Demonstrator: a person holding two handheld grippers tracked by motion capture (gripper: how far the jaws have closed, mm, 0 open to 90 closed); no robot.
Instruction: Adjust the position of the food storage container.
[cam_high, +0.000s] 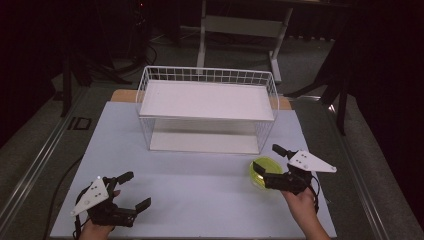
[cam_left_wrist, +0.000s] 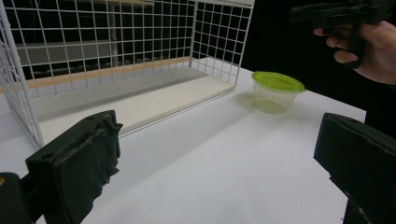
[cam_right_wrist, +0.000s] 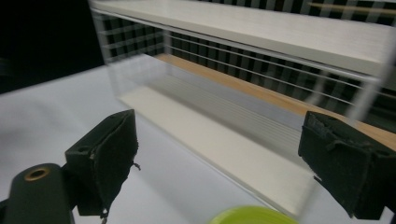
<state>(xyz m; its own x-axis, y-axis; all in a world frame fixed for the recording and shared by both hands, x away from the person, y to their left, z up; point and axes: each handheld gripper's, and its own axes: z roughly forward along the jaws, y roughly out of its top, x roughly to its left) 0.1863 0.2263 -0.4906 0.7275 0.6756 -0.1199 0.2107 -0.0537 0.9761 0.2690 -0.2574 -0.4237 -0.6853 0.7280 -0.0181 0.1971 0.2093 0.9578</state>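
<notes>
table (cam_high: 200, 195): white top, the largest item, carrying everything listed below. bare surface lies between the two grippers.

wire rack (cam_high: 207, 107): white grid basket standing at the far middle of the table, open toward the person. a white shelf (cam_high: 207, 100) sits across its upper level, and a second white board (cam_high: 205, 142) lies on its floor. in the left gripper view the rack (cam_left_wrist: 116, 46) shows its grid walls and the lower board; in the right gripper view the rack (cam_right_wrist: 261, 84) is blurred, with the upper shelf overhead.

right hand (cam_high: 302, 202): enters from the bottom right, carrying the right gripper (cam_high: 270, 161). jaws apart, nothing between them. the gripper hangs just over the container, with one jaw above the lid; whether it touches the lid cannot be told. in its own view the two black pads (cam_right_wrist: 107, 154) stand wide, with the rim of the green lid (cam_right_wrist: 254, 215) low between them.

left hand (cam_high: 97, 227): at the bottom left, carrying the left gripper (cam_high: 134, 190). jaws apart and empty, above bare table, well apart from the container. its own view shows the pads (cam_left_wrist: 88, 158) spread at either edge.

container (cam_high: 265, 172): small, clear, round tub with a yellow-green lid, standing on the table near the rack's front right corner. the left gripper view shows the container (cam_left_wrist: 276, 91) upright, lid on, just beside the rack's corner.
</notes>
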